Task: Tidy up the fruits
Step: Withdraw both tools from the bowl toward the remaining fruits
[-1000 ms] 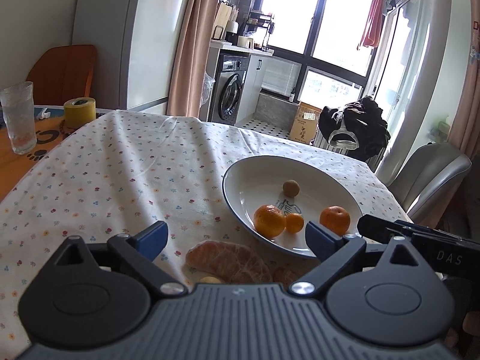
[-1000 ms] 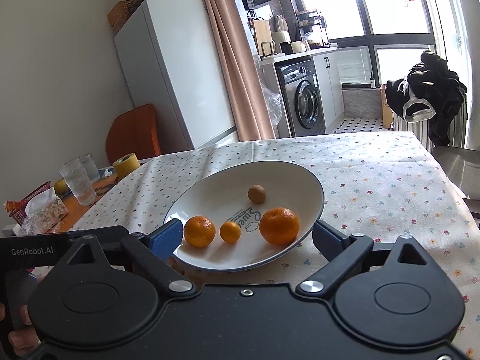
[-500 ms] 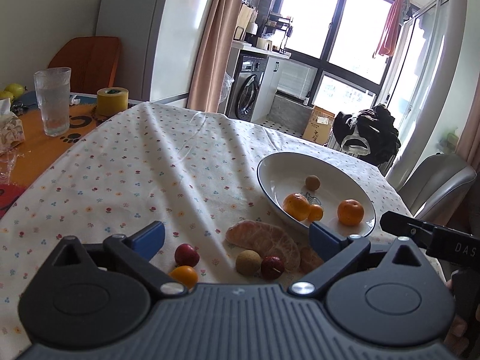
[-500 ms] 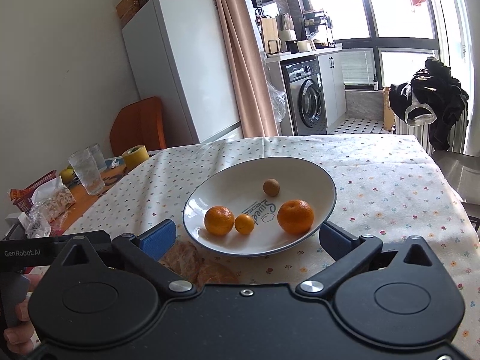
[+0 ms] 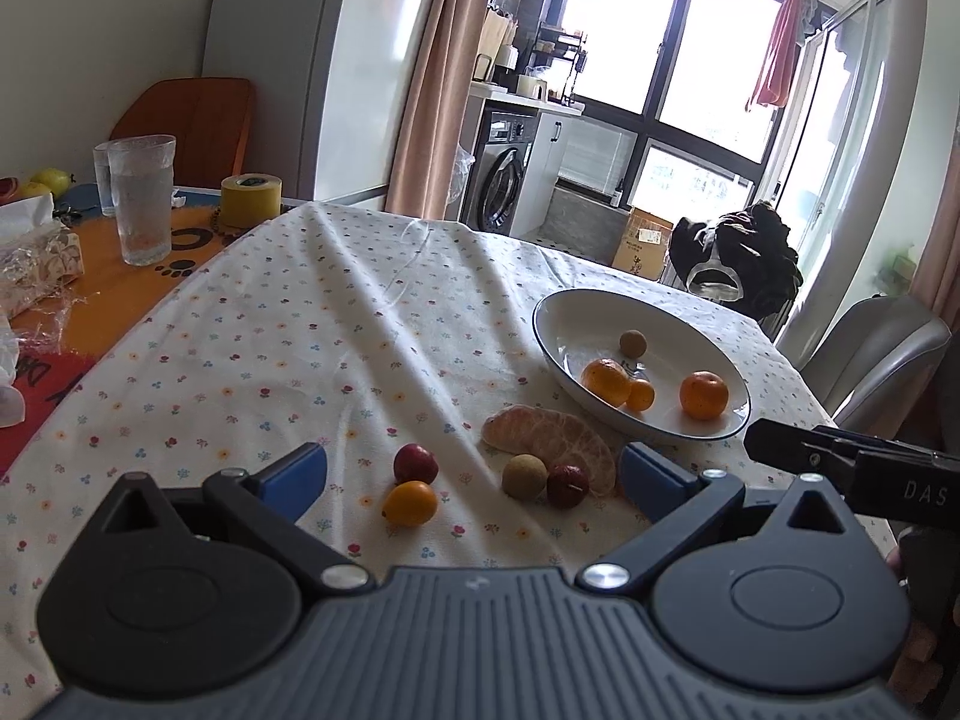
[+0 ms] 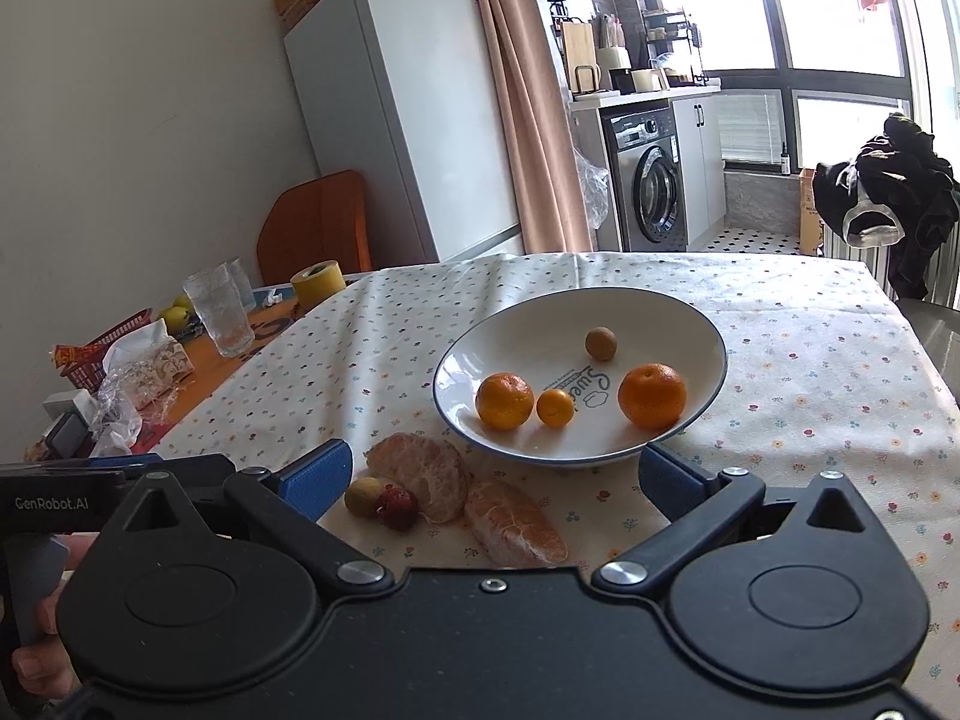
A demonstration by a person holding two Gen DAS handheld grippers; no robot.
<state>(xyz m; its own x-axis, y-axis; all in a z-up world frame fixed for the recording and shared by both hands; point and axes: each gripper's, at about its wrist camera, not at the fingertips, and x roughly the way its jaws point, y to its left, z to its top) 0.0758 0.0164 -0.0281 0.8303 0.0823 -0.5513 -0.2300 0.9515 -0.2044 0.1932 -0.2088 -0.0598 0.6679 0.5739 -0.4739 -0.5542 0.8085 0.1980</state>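
Writing you can read: "GenRobot.AI" on the side of your left gripper [image 5: 474,468] in the right wrist view; "DAS" on the black part of your right gripper [image 6: 492,474] in the left wrist view; print inside the white bowl [image 6: 702,324] starts "Swe", the rest too small to tell.
Left claw: your blue pads stand wide apart, nothing between them.
Right claw: spread wide as well, holding nothing.
Fruit before your left claw: on the flowered tablecloth [image 5: 288,324], a red fruit [image 5: 415,463] and a small orange fruit [image 5: 410,503] lie between the pads; a tan round fruit [image 5: 524,476] and a second red fruit [image 5: 567,485] touch the peeled orange half [image 5: 549,435].
Fruit before your right claw: a second peeled piece [image 6: 515,523] lies between the pads, long axis running from near the bowl towards you.
Bowl: beyond both claws, holding two mandarins [image 6: 504,400] [image 6: 652,394], a small orange fruit [image 6: 555,407] and a tan one [image 6: 601,342].
Far left edge: a glass [image 5: 143,198] and a yellow tape roll [image 5: 249,199].
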